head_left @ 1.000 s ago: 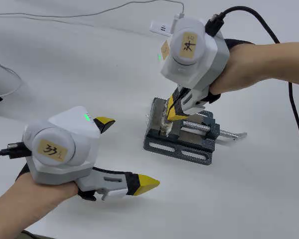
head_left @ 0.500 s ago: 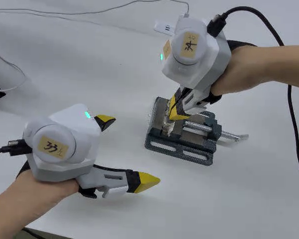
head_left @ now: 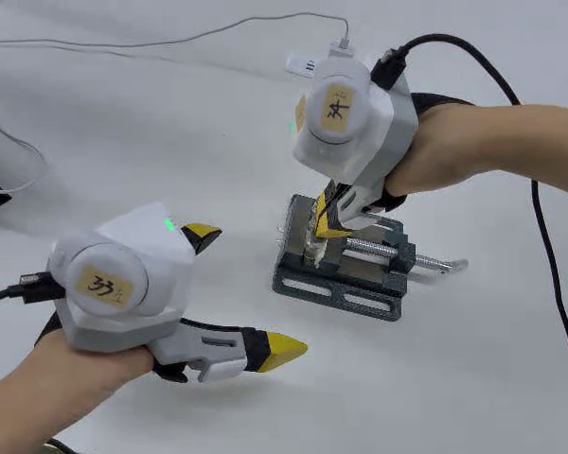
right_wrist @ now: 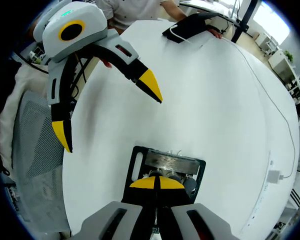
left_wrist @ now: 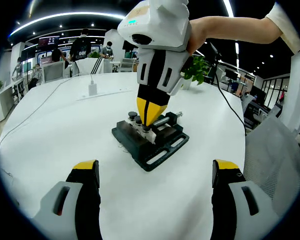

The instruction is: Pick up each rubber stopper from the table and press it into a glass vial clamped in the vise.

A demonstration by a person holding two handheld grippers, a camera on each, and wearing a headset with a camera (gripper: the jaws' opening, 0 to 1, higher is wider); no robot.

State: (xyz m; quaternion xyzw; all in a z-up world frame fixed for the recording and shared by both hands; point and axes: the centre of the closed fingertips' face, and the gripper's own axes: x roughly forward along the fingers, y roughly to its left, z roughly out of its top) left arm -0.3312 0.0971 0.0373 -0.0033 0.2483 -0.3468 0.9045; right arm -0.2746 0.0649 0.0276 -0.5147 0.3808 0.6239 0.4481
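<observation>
White table [head_left: 170, 123], one vise [head_left: 336, 284]; left gripper [head_left: 248, 291] jaws wide, empty; right gripper [head_left: 327, 227] jaws together above it

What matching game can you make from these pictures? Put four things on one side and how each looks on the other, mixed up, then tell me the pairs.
Things:
1. left claw
2. right claw
3. vise
4. plug

How it looks:
A. dark grey
B. jaws wide open
C. small and white
D. jaws shut, pointing down into the vise

Pairs: 1-B, 2-D, 3-A, 4-C
</observation>
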